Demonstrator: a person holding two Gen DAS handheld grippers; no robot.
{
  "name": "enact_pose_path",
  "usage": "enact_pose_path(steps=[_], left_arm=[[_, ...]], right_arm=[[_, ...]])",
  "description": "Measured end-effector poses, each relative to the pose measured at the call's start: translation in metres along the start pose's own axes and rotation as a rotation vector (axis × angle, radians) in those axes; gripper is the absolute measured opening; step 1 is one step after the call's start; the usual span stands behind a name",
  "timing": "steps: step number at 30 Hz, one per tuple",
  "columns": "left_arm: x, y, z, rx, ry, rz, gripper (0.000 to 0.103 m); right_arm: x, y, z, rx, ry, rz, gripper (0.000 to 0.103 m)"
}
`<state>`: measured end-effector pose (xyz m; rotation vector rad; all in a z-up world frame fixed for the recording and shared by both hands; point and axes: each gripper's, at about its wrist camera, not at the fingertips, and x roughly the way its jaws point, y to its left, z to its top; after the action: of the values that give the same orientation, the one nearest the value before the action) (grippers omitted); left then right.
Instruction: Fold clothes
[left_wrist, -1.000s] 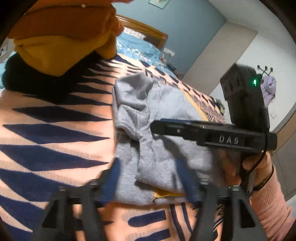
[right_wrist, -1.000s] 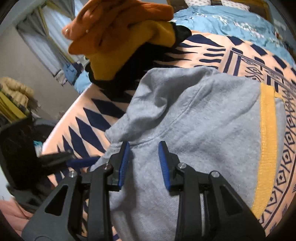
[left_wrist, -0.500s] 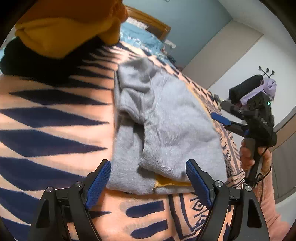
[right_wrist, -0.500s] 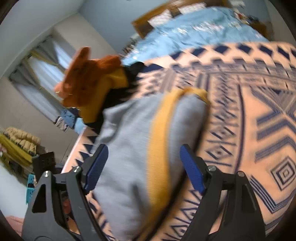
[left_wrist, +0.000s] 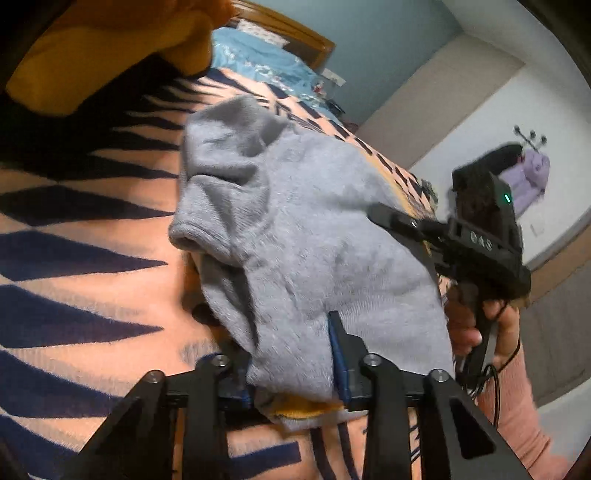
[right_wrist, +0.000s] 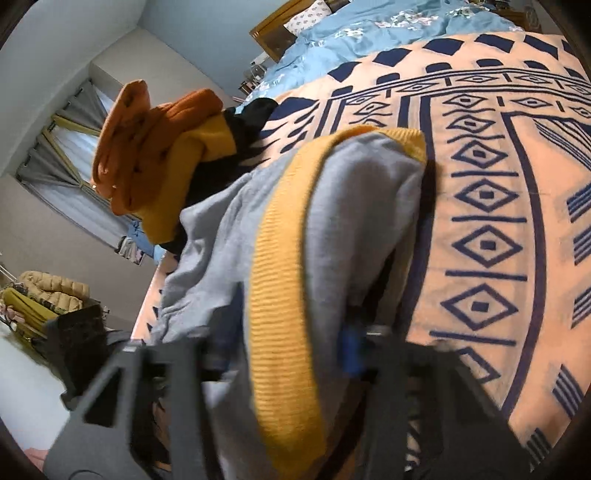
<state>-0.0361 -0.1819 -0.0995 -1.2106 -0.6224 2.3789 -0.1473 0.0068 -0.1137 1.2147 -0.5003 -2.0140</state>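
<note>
one grey sweater (left_wrist: 295, 236) w/ yellow hem (right_wrist: 284, 280), folded on the patterned blanket (left_wrist: 85, 295) near its edge. left gripper (left_wrist: 291, 373) clamped on its near end, right gripper (right_wrist: 284, 350) closed on the hem. three piled garments (right_wrist: 162, 155) behind. gripper lettering unreadable.

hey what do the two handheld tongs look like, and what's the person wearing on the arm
Both tongs are black, with angular fingers of bolted struts and blue pads. In the left wrist view, the right tongs show a boxy black camera housing with a green light, white lettering on the bar, and a thin black cable by the hand. The sleeve is pink knit, with a dark band at the wrist.
</note>
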Motion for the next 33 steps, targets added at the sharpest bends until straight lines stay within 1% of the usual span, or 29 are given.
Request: enact_pose_path(steps=[3,5,6,8,11,14,18,20,22,23,24,25,27,28,29,31,32,33], left_arm=[[-0.006,0.001,0.006,-0.010,-0.025,-0.012,0.021],[-0.010,0.002,0.011,-0.015,-0.043,-0.019,0.018],[-0.015,0.001,0.014,-0.013,-0.058,-0.015,0.015],[-0.028,-0.003,0.023,0.003,-0.095,-0.021,0.014],[-0.048,-0.006,0.035,0.025,-0.146,-0.008,0.014],[-0.067,0.000,0.046,0.023,-0.187,0.012,0.014],[-0.094,0.010,0.050,0.015,-0.240,0.045,0.014],[-0.112,0.022,0.048,0.016,-0.269,0.052,0.014],[-0.127,0.030,0.041,0.023,-0.299,0.071,0.014],[-0.130,0.036,0.037,0.017,-0.299,0.087,0.014],[-0.132,0.043,0.032,0.011,-0.296,0.104,0.014],[-0.128,0.053,0.026,0.002,-0.276,0.127,0.014],[-0.117,0.073,0.012,-0.023,-0.222,0.165,0.014],[-0.109,0.083,0.005,-0.037,-0.190,0.180,0.014],[-0.103,0.090,-0.001,-0.048,-0.165,0.187,0.015],[-0.095,0.098,-0.011,-0.065,-0.138,0.178,0.018],[-0.094,0.099,-0.013,-0.066,-0.137,0.170,0.025],[-0.093,0.099,-0.015,-0.065,-0.138,0.165,0.040]], right_arm=[[-0.009,0.007,0.002,0.003,-0.019,0.032,0.028],[-0.016,0.016,0.003,0.001,-0.048,0.074,0.027],[-0.020,0.021,0.004,-0.001,-0.064,0.095,0.027],[-0.026,0.032,0.006,-0.011,-0.088,0.135,0.026],[-0.029,0.055,0.011,-0.040,-0.107,0.192,0.026],[-0.021,0.075,0.017,-0.062,-0.111,0.245,0.026],[-0.009,0.096,0.020,-0.070,-0.114,0.328,0.026],[-0.001,0.106,0.018,-0.085,-0.114,0.378,0.026],[0.008,0.107,0.012,-0.088,-0.122,0.416,0.026],[0.019,0.104,0.008,-0.069,-0.093,0.435,0.026],[0.031,0.100,0.003,-0.054,-0.057,0.428,0.027],[0.042,0.096,-0.001,-0.038,-0.021,0.421,0.027],[0.068,0.086,-0.013,-0.017,0.060,0.328,0.028],[0.078,0.081,-0.018,0.000,0.093,0.304,0.028],[0.085,0.073,-0.023,0.026,0.115,0.298,0.031],[0.083,0.068,-0.025,0.037,0.107,0.292,0.036],[0.080,0.069,-0.025,0.025,0.107,0.255,0.046],[0.078,0.070,-0.025,0.014,0.107,0.217,0.062]])
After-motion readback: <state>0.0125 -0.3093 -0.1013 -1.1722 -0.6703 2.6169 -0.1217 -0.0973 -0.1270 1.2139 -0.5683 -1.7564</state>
